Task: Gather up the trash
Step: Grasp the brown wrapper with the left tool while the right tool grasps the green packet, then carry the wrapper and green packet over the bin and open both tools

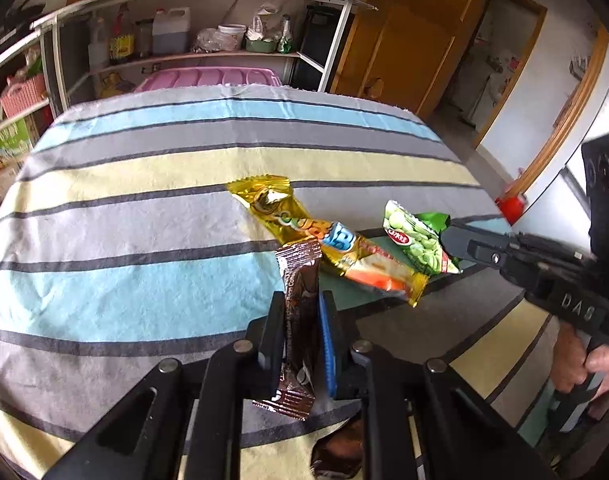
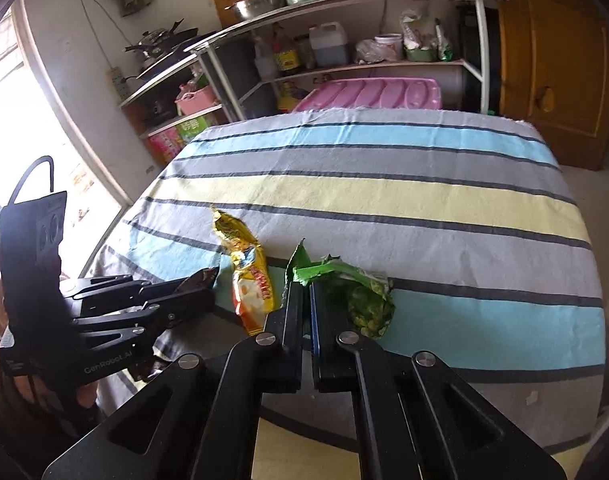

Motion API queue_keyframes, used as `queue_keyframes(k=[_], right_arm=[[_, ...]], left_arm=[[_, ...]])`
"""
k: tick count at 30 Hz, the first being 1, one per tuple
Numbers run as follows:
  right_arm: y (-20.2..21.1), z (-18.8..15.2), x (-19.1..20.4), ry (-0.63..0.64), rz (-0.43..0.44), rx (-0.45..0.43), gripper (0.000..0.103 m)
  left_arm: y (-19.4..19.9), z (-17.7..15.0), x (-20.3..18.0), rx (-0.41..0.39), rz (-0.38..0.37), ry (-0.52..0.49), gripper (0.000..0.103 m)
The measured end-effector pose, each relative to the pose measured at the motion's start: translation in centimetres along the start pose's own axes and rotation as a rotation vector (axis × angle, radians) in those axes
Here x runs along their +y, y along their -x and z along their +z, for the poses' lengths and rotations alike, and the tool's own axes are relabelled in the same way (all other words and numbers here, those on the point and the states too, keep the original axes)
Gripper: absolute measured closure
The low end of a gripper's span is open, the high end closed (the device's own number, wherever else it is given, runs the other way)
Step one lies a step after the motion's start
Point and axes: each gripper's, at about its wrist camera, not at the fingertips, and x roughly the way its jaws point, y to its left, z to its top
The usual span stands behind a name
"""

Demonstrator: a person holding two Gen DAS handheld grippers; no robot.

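On the striped tablecloth lie three snack wrappers. A brown wrapper stands between the pads of my left gripper, which is shut on it. To its right lies a gold wrapper, flat and untouched. At the right, my right gripper pinches the torn end of a green pea packet. In the right wrist view that gripper is shut on the green packet, whose torn flap sticks up past the fingers. The gold wrapper and the left gripper with the brown wrapper lie to its left.
Behind the table stands a white shelf rack with bottles, jars and bowls, and a pink plastic lid leans just past the far edge. A wooden door is at the right. A person's hand holds the right gripper's handle.
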Motion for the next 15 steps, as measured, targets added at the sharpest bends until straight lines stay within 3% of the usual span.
queue_keyframes(k=[15], right_arm=[[6.5, -1.9, -2.1, -0.086, -0.037, -0.137, 0.100]], left_arm=[[3.4, 0.5, -4.9, -0.085, -0.096, -0.070, 0.086]])
